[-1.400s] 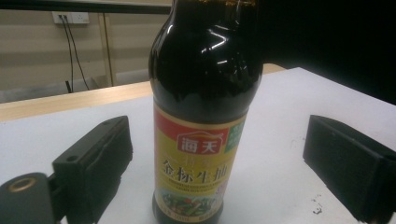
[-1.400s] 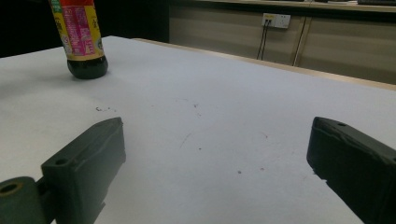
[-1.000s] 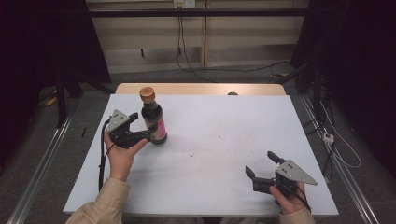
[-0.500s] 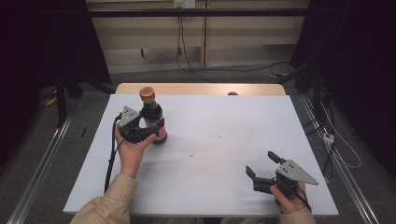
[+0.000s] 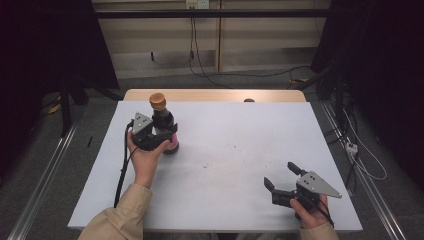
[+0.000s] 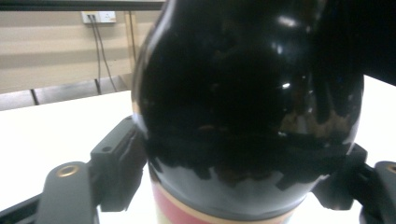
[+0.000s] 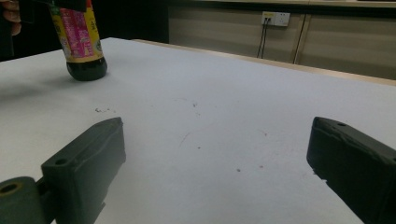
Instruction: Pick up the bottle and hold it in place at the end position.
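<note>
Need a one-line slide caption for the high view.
Left gripper closes around dark sauce bottle on the white table; right gripper rests open.

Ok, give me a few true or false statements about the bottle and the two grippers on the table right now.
1. The left gripper has its fingers closed around the dark bottle. True; they have just been closing on it.
2. The bottle lies on its side. False; it stands upright on the white table.
3. The right gripper holds a cup. False; its fingers are open and hold nothing.
4. The bottle has a brown cap. True.
</note>
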`<control>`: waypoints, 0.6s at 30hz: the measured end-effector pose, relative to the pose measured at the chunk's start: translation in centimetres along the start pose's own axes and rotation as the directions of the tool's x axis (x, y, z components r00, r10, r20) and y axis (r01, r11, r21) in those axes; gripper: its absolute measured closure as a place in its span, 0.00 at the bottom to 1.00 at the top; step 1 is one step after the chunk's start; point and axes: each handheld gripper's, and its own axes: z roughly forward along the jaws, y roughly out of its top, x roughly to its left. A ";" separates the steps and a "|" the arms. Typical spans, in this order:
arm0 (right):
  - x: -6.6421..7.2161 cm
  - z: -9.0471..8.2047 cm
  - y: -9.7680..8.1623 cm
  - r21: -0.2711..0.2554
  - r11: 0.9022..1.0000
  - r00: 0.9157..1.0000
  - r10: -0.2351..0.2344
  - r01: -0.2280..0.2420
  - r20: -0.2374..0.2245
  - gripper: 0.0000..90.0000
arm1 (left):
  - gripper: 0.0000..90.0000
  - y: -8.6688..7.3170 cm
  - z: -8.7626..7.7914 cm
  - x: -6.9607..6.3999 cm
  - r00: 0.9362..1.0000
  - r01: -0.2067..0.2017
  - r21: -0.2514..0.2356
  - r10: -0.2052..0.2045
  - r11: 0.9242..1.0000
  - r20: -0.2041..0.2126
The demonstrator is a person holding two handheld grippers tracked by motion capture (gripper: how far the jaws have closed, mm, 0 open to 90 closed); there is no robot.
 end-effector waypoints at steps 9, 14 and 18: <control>0.0 0.0 0.0 0.000 1.000 1.000 0.000 0.000 -0.001 0.05 | 0.33 0.0 0.1 -0.1 0.999 -0.034 -0.007 0.034 0.999 -0.006; 0.0 0.0 0.0 0.000 1.000 1.000 -0.001 0.001 0.001 0.05 | 0.34 0.1 0.3 -0.3 0.999 -0.051 -0.016 0.050 0.999 -0.009; 0.0 0.0 0.0 0.000 1.000 1.000 -0.001 0.001 0.000 0.05 | 0.34 0.4 0.7 -0.4 0.999 -0.045 -0.012 0.045 0.999 0.010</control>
